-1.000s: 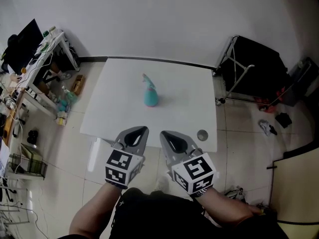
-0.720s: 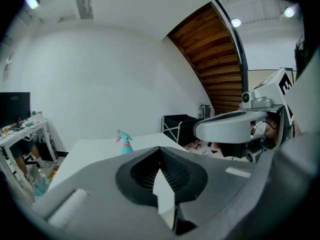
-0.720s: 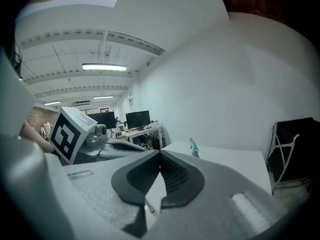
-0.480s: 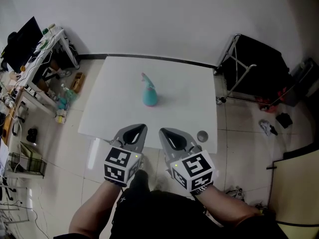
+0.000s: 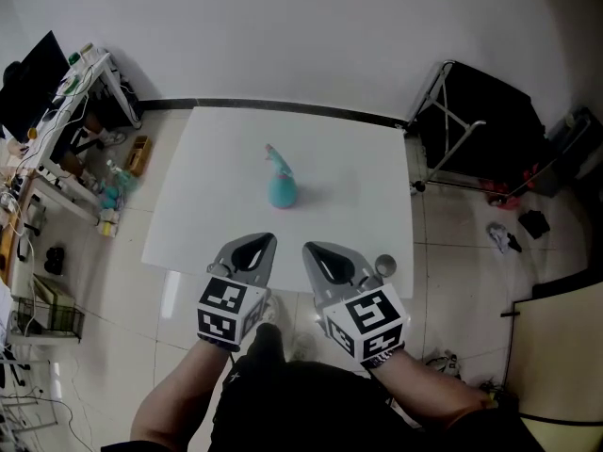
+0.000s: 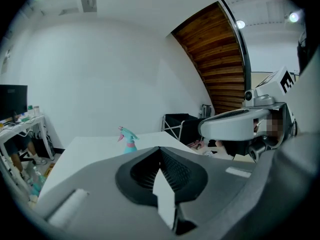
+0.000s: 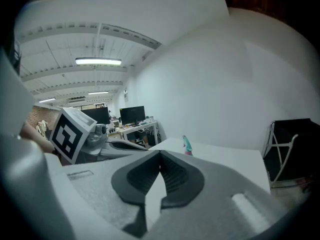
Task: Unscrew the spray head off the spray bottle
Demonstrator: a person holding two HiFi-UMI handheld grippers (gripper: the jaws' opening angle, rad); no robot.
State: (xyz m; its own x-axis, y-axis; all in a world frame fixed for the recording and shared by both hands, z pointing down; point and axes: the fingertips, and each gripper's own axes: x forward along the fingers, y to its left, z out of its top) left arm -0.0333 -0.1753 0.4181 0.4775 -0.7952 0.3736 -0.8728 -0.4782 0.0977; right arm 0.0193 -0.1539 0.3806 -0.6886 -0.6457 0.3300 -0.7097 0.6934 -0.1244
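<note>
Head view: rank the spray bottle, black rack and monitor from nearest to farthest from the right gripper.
1. Spray bottle, on the table, ahead of the right gripper.
2. Black rack, right of the table.
3. Monitor, far left.

We find an office-cum-laboratory workroom. A plain white tabletop [image 5: 188, 215] stands alone on a pale tiled floor [image 5: 452, 243] against a bare white wall [image 5: 283, 36]. Along the left side runs a cluttered desk [image 5: 83, 97] carrying a dark monitor [image 5: 24, 88], cables and small items (too small to itemise). The right gripper view shows further desks with monitors [image 7: 132, 115] under ceiling strip lights [image 7: 98, 61]. A black metal-framed trolley [image 5: 480, 121] stands to the right.
</note>
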